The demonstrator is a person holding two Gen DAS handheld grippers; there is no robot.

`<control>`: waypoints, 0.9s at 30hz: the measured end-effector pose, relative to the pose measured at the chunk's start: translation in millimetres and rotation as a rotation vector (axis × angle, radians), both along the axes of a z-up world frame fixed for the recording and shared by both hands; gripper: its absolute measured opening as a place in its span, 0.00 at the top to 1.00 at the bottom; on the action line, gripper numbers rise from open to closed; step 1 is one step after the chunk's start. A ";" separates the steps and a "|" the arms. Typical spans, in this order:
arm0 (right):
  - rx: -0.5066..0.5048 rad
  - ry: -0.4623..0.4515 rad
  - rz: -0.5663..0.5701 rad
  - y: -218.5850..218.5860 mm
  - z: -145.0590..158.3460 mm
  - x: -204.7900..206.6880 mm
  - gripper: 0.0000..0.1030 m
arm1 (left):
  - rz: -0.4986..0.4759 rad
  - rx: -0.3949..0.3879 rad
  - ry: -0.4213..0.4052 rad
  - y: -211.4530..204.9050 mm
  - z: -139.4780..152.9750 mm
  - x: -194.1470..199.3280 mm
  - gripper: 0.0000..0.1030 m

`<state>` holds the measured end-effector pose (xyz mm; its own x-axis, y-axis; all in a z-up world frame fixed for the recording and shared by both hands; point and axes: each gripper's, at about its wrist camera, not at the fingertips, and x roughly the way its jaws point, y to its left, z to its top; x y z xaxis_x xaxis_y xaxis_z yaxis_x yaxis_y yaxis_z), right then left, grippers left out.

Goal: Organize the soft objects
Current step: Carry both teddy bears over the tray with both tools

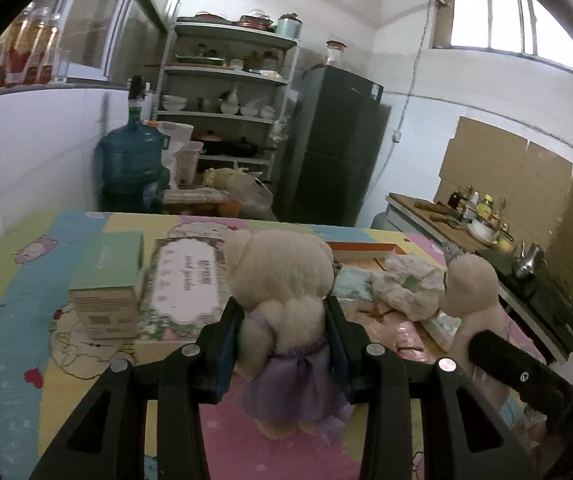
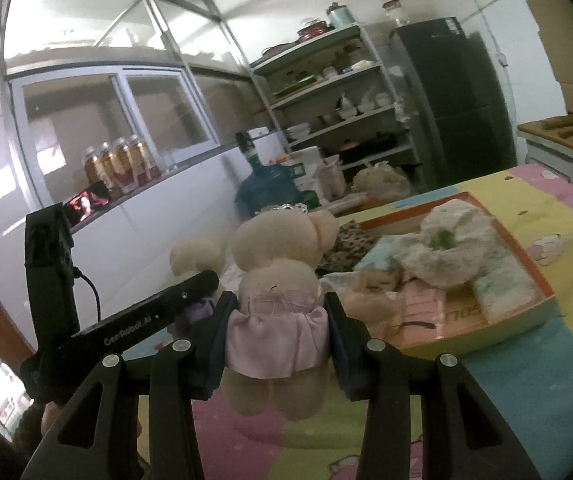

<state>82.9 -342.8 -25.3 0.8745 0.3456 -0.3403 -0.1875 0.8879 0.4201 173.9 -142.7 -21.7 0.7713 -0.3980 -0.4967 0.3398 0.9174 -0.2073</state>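
My left gripper (image 1: 284, 320) is shut on a cream teddy bear in a purple dress (image 1: 282, 300), held upright above the table. My right gripper (image 2: 276, 316) is shut on a second cream teddy bear in a pink dress (image 2: 282, 276). Each bear also shows in the other view: the pink-dressed one (image 1: 472, 292) at the right, the purple-dressed one (image 2: 196, 256) at the left. An orange-rimmed tray (image 2: 524, 256) beyond the bears holds a crumpled white cloth (image 2: 450, 240) and folded soft items.
The table has a colourful cartoon cover (image 1: 26, 280). A green box (image 1: 106, 284) and a floral card box (image 1: 184, 288) lie at the left. Behind stand a water jug (image 1: 130, 160), shelves (image 1: 226, 100), a dark fridge (image 1: 338, 148) and a counter (image 1: 466, 224).
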 end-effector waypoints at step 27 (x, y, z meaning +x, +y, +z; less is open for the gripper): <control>0.049 0.011 -0.109 -67.6 -11.7 18.3 0.56 | -0.043 0.053 0.059 -51.9 -23.2 24.4 0.61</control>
